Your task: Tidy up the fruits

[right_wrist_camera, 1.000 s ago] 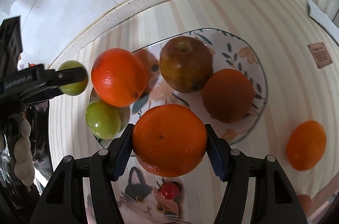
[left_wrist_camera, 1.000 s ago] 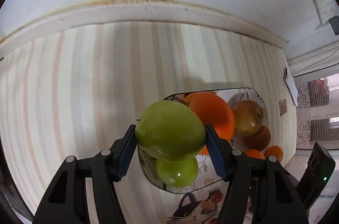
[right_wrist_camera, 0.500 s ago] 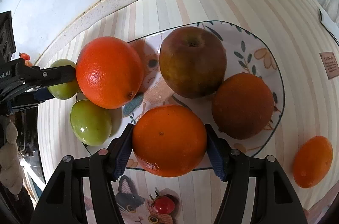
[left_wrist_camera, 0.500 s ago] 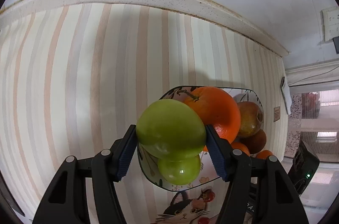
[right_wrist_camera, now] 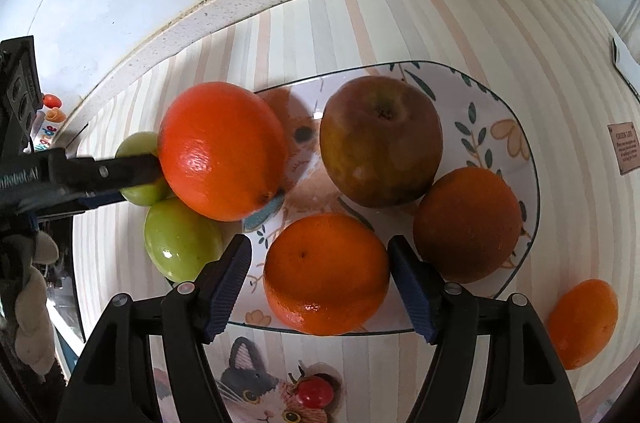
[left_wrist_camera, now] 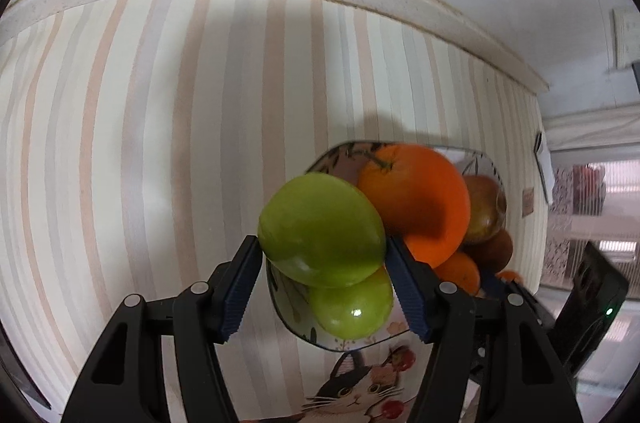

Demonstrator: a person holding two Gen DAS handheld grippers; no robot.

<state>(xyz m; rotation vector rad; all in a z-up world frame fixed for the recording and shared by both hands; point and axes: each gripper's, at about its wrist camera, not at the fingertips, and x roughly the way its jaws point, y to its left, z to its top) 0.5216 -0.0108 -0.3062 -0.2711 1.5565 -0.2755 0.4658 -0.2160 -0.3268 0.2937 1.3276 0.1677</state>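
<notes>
Green fruit point(left_wrist_camera: 322, 229) (glossy, perhaps an apple) beside plate's point(right_wrist_camera: 516, 159) oranges point(right_wrist_camera: 222, 151), brownish apple point(right_wrist_camera: 380, 141).

Both tongs point(left_wrist_camera: 322, 287) point(right_wrist_camera: 320, 283): black plastic arms w/ silver screws, ribbed blue pads point(right_wrist_camera: 226, 287).

I see a glossy, smooth green fruit point(left_wrist_camera: 322, 229), a shiny pebbled orange point(right_wrist_camera: 326, 273), a glazed ceramic plate point(right_wrist_camera: 516, 159), ribbed blue fingers point(right_wrist_camera: 226, 279) and a matt striped desk point(left_wrist_camera: 120, 143) covering.
</notes>
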